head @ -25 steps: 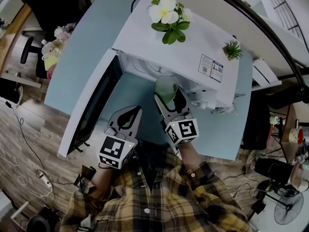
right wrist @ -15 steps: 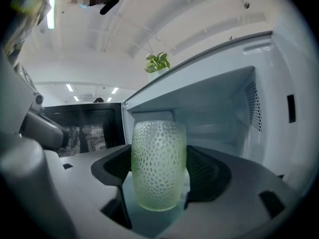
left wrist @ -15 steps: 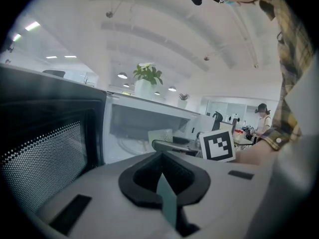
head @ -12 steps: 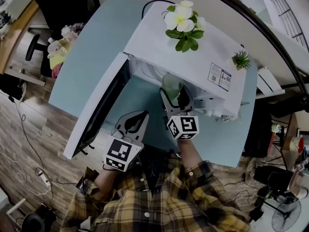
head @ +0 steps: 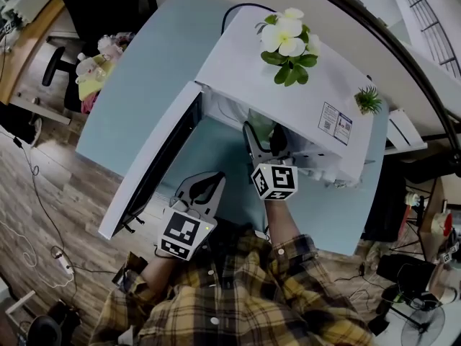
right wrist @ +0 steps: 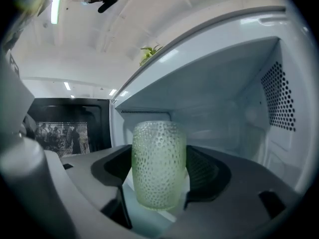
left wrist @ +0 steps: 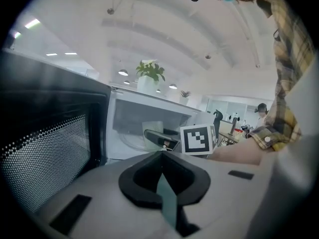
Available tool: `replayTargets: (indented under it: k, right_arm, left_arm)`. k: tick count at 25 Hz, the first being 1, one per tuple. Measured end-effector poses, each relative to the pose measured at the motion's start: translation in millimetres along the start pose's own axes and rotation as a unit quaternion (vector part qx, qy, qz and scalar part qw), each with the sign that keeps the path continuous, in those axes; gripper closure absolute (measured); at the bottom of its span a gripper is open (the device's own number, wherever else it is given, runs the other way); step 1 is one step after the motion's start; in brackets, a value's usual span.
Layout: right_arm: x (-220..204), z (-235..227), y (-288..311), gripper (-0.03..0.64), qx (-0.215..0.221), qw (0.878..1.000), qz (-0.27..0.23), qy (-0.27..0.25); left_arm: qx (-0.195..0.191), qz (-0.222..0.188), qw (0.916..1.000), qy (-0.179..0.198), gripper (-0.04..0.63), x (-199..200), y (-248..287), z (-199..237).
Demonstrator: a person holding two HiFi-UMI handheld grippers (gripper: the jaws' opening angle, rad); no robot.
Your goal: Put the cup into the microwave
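Hold the cup [right wrist: 158, 153] level, right gripper [right wrist: 158, 185] fingers clamped on it, seemingly just inside the microwave [right wrist: 239, 98]; left gripper [left wrist: 160, 157] fingers together.

Steep overhead head view; both gripper views toward microwave [head: 277, 99].

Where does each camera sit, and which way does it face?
Head view: on the person's head, looking steeply down at the microwave; left hand-held gripper, right hand-held gripper and sleeves show.
Left gripper view: on the left one, facing the cavity; its shut jaws show.
Right gripper view: on the right one, facing into the cavity; its jaws hold the cup.
Shared: all three show the microwave.
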State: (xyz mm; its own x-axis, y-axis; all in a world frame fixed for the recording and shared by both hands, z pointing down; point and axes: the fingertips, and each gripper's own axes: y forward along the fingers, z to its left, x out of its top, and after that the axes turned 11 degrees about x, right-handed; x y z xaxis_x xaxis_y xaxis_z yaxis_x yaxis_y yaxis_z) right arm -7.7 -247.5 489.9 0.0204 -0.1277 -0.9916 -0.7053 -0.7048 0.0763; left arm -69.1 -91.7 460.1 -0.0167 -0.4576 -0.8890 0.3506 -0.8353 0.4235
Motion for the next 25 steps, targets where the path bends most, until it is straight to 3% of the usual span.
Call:
replayTargets:
  k: [12,19,25]
  right_arm:
    - [-8,-3,-1,0.278,-0.012,1.000,-0.007,-0.004]
    - [-32,-5,-4,0.308,-0.022,0.999,0.040,0.008]
    - [-37,-6,-4,0.319,-0.028,0.998,0.051,0.007]
  left_arm:
    - [0.003,0.005,1.0000,0.000,0.606,-2,-1,6]
    - [0.000,0.007,1.0000,-0.002,0.606,-2,1,5]
    - [0.000,0.010,0.9999,-0.002,0.606,-5,1,5]
